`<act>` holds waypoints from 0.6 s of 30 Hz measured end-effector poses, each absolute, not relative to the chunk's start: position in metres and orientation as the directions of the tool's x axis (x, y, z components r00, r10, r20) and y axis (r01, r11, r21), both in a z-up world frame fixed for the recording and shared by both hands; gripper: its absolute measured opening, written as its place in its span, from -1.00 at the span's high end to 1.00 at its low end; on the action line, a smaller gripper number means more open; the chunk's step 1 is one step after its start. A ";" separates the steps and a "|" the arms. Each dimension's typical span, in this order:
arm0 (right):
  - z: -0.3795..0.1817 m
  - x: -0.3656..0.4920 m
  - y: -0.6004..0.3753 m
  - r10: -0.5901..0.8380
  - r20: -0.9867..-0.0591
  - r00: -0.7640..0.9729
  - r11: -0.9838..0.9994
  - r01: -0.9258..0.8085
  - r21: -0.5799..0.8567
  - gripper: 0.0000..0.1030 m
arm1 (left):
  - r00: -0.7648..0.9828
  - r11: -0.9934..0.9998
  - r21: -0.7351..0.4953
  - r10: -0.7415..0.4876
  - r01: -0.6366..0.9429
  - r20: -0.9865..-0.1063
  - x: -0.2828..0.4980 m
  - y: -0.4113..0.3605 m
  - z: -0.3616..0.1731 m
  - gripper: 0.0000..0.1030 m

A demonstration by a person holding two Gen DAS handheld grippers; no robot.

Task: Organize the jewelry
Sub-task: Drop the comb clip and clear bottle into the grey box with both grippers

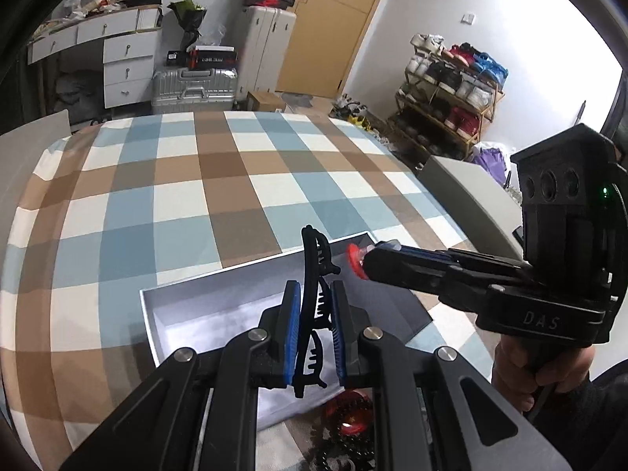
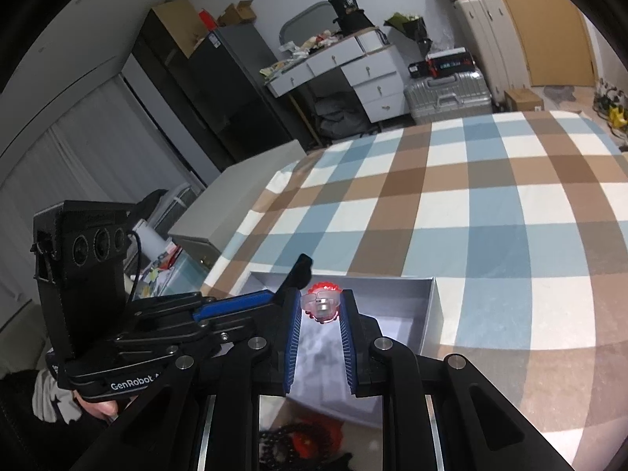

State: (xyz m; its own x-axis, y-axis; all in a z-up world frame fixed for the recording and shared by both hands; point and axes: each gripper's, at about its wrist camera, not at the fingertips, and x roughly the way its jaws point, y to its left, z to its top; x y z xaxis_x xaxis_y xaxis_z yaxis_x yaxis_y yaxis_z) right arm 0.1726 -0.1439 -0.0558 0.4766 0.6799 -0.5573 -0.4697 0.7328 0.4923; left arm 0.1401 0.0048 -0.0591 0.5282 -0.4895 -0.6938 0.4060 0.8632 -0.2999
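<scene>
Left gripper [image 1: 316, 329]: jaws clamped on a black hair claw clip [image 1: 314, 306], held on edge between the blue pads [image 1: 292, 333], its toothed curve rising above the fingertips and its lower end hanging below them. Right gripper [image 2: 321, 306]: jaws closed on a small clip with a red flower [image 2: 324, 288] at its outer end and a clear body with a metal stud facing the camera; gripped at the very tips of the fingers [image 2: 347, 337]. Both grippers held above a shallow white box [image 1: 204, 306], open at the top, lying on a checked bedcover [image 1: 196, 180] in blue, brown and white. In the left wrist view, right gripper [image 1: 363, 261] entering from the right side of the box, flower just beside the upper end of the hair claw clip, slightly apart from it. In the right wrist view, left gripper [image 2: 298, 274] entering from the left side of the box [image 2: 429, 314], its tip just beside the flower. Interior of the box pale, contents not discernible. On the near side of the box, partly hidden under the gripper linkages: a red round item [image 1: 347, 412] and a string of dark beads [image 1: 345, 451], resting on the bedcover. A hand [image 1: 526, 376] wrapped around the grip of the right gripper, at the right of the box. Beyond the far edge of the bedcover from the box: a silver suitcase [image 1: 192, 86], a white desk with drawers [image 1: 117, 51], and a shoe rack [image 1: 451, 90].
</scene>
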 end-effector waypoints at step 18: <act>-0.054 0.165 -0.164 0.638 -0.551 0.538 0.770 -0.424 0.476 -0.27 | 0.619 0.938 -0.185 -0.334 0.294 -0.710 0.128 0.010 -0.049 -0.14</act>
